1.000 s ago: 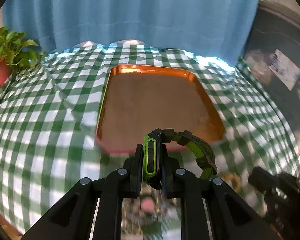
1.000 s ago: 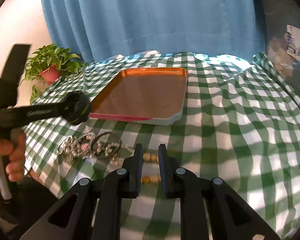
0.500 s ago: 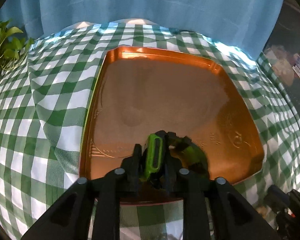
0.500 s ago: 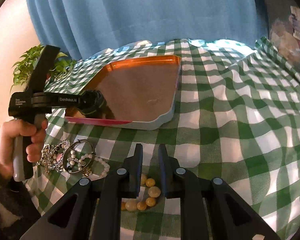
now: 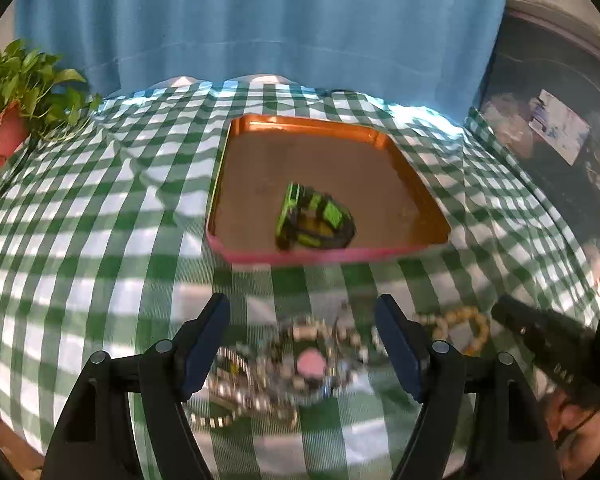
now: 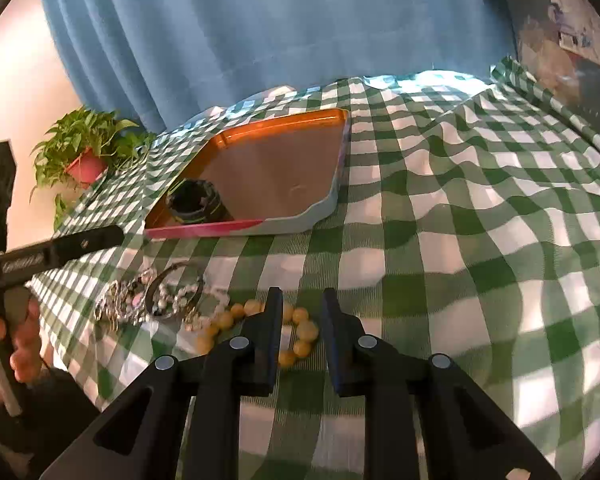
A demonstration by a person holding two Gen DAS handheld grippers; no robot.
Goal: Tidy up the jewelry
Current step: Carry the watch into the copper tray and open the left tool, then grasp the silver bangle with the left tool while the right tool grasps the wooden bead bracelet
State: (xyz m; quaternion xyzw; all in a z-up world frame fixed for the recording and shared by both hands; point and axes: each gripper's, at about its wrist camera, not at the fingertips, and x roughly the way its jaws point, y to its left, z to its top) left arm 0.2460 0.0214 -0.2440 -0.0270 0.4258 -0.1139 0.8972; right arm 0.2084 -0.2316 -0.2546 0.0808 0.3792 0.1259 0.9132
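Green watch (image 5: 314,218) sits in tray (image 5: 332,258); left hand-held gripper (image 5: 302,330) wide open over jewelry pile (image 5: 284,368) (blurry), next: close on 1 piece; right hand-held gripper (image 6: 298,306) slightly open, empty, at bead bracelet (image 6: 300,330)

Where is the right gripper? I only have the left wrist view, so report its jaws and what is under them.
Observer: The right gripper is slightly open. Beads of the yellow bead bracelet show between its fingers, on the checked tablecloth.
Operator: Now describe the jewelry pile. It is blurred for me.
Observer: A dark bangle lies in it with a pearl strand across it and silver chains to its left.
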